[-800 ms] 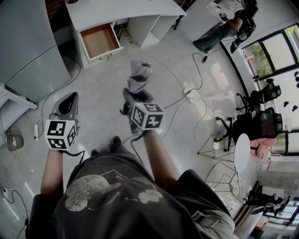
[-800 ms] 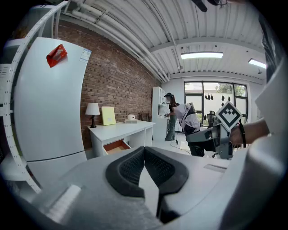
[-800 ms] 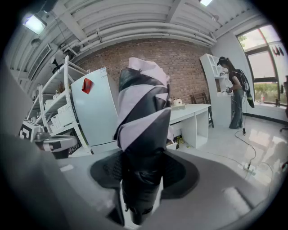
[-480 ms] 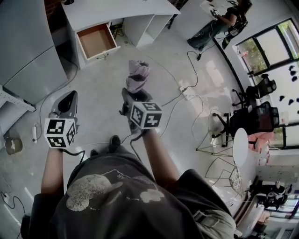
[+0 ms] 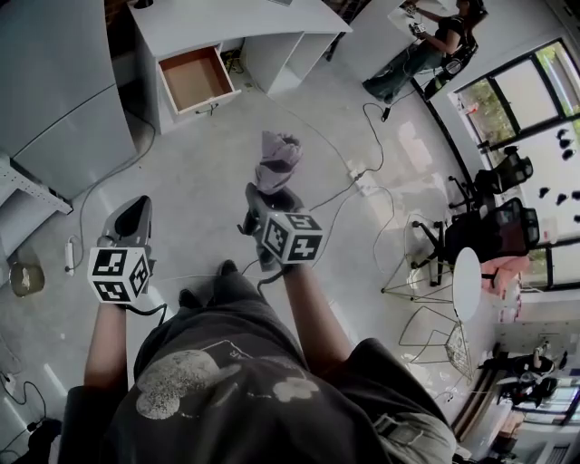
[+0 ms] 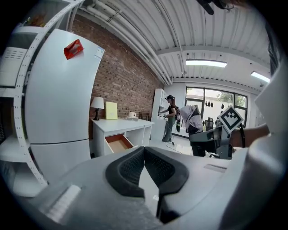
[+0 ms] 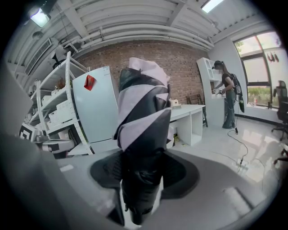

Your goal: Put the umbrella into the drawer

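There are two grippers, the left gripper and the right gripper, one folded umbrella, and one open drawer in one white desk. Around them are one refrigerator, one table lamp, one power strip, two black office chairs, one round white table and one person in the background.

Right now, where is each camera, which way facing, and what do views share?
Head view: on the head, steeply down; torso, both arms, left gripper, right gripper holding the umbrella.
Left gripper view: on that gripper, shut jaws toward the open drawer.
Right gripper view: toward the brick wall, jaws clamped on umbrella.
Shared: the drawer, head and left gripper views.
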`<state>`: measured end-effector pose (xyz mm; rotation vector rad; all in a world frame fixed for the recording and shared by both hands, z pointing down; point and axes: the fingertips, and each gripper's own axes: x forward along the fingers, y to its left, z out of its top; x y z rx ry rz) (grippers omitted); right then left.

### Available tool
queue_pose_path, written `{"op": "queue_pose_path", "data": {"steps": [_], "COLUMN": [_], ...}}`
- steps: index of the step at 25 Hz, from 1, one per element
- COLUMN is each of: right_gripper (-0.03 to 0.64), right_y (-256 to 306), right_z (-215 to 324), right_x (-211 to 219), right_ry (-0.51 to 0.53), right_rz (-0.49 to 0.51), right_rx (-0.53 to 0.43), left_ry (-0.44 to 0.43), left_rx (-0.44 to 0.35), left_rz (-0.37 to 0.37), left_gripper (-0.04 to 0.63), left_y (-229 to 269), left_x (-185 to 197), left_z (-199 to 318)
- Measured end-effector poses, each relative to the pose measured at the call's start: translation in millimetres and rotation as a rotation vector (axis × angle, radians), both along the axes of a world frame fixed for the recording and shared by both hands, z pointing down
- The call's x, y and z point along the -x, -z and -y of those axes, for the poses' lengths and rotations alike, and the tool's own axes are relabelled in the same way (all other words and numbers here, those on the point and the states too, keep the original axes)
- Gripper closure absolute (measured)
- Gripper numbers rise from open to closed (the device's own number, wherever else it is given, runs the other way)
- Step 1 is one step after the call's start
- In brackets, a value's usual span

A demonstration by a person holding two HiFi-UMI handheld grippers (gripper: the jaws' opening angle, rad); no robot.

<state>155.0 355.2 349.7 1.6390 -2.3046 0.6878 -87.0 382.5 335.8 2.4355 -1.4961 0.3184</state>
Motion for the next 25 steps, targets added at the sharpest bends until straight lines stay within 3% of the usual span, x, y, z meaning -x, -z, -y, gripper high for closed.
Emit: {"op": "queue_pose_path", "data": {"steps": [7, 12, 18, 25], "right_gripper": [0.411, 0.41, 0.41, 0.41], "right_y": [-3.8, -8.4, -27.5, -44.2], "right_z": [-4.3, 26.4, 99.5, 208.6], "right_x": [-12.6, -30.2, -70.9, -140.6], "right_ry": [-0.029, -0.042, -0.02, 0.026], "right_rz": [-0.004, 0.036, 0.055, 0.078], "right_rx": [0.014, 0.009, 0.017, 0.044], "left_ry": [-0.058, -0.036, -0.008, 0.055], "left_rx": [-0.036, -0.013, 0.01, 0.031], "left_rz": [0.031, 0.042, 0.066, 0.061], "left_gripper": [0.585, 0.586, 0.584, 0.585], "left_y": [8.4, -0.8, -14.9, -19.5], "left_x": [-11.6, -23.4, -60.2, -128.9], "left_z": [11.0, 37.0, 100.4, 195.9]}}
